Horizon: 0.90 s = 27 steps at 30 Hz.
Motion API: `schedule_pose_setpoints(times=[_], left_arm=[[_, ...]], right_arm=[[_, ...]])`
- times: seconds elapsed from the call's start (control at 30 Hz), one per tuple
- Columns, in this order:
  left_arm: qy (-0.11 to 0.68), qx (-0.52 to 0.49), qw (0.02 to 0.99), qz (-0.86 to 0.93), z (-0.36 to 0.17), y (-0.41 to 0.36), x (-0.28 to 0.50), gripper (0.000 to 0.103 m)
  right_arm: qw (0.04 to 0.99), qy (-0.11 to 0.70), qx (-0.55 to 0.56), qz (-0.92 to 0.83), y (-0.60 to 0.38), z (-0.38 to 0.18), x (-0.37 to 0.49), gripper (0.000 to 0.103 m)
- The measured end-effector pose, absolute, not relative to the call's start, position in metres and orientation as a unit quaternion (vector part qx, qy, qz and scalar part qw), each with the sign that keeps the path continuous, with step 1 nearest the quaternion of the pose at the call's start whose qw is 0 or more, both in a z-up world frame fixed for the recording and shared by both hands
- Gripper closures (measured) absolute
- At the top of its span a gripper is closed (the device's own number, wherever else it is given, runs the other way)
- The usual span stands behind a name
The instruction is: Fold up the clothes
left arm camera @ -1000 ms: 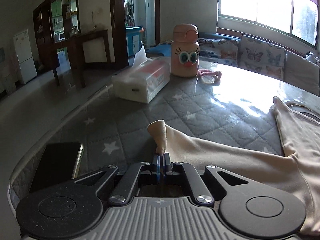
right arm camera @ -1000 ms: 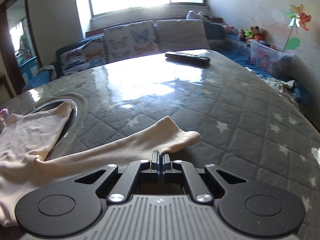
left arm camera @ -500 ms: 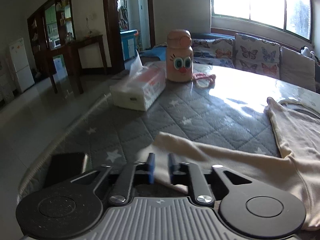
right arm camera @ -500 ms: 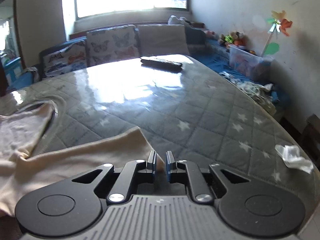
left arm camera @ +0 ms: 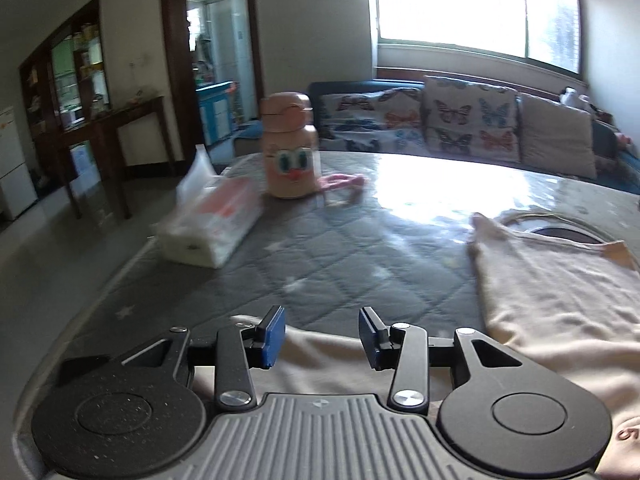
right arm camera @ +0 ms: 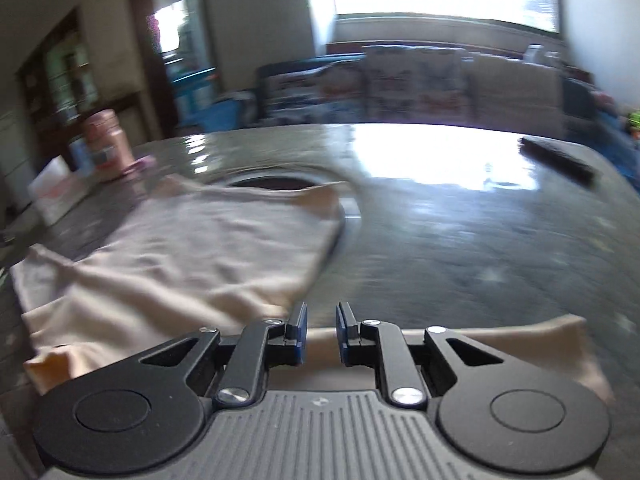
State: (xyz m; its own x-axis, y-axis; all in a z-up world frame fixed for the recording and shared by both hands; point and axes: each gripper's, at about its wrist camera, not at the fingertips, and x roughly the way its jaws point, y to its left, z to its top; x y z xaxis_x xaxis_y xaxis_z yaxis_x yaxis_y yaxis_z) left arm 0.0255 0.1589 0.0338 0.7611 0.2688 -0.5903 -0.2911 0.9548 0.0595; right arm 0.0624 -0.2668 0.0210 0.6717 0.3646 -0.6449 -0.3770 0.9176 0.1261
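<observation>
The beige garment (left arm camera: 552,300) lies spread flat on the grey quilted table cover (left arm camera: 320,256), which carries a white star pattern. In the left wrist view the body of the garment occupies the right side of the table, and a strip of it runs along the near edge beneath the left gripper (left arm camera: 322,336). In the right wrist view the garment (right arm camera: 200,248) fills the left half of the table, its far edge lying over a dark round opening (right arm camera: 272,182) in the cover. A further strip of the fabric extends to the right under the right gripper (right arm camera: 321,334).

The left gripper stands wide apart, with its blue pads clear of the cloth between them; nothing is held. The right gripper is parted by a narrower gap, and nothing is held between its fingers either. Both grippers sit low over the near strip of fabric.

On the far left of the table, a tissue pack (left arm camera: 210,224) lies near a pink cartoon-face bottle (left arm camera: 290,146). A pink item (left arm camera: 340,180), too blurred to identify, lies just beside the bottle. A dark remote control (right arm camera: 556,158) rests at the far right. Butterfly-print cushions (left arm camera: 468,124) line a sofa beyond the table, under a bright window (left arm camera: 472,4).
</observation>
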Motion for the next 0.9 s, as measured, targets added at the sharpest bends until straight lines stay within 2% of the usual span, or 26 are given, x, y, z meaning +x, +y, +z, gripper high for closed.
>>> schedule_pose_setpoints(times=[0.17,0.43,0.9], left_arm=[[0.316,-0.007,0.942,0.109,0.030,0.135,0.047,0.059],[0.332,0.013,0.941,0.069,0.022,0.108,0.089,0.057],[0.362,0.034,0.931,0.033,-0.001,0.088,0.173,0.057]], right_arm=[[0.902,0.364,-0.048,0.227,-0.235,0.009,0.071,0.088],[0.895,0.382,-0.054,0.224,-0.242,0.010,0.076,0.088],[0.899,0.381,-0.028,0.212,-0.221,0.011,0.186,0.086]])
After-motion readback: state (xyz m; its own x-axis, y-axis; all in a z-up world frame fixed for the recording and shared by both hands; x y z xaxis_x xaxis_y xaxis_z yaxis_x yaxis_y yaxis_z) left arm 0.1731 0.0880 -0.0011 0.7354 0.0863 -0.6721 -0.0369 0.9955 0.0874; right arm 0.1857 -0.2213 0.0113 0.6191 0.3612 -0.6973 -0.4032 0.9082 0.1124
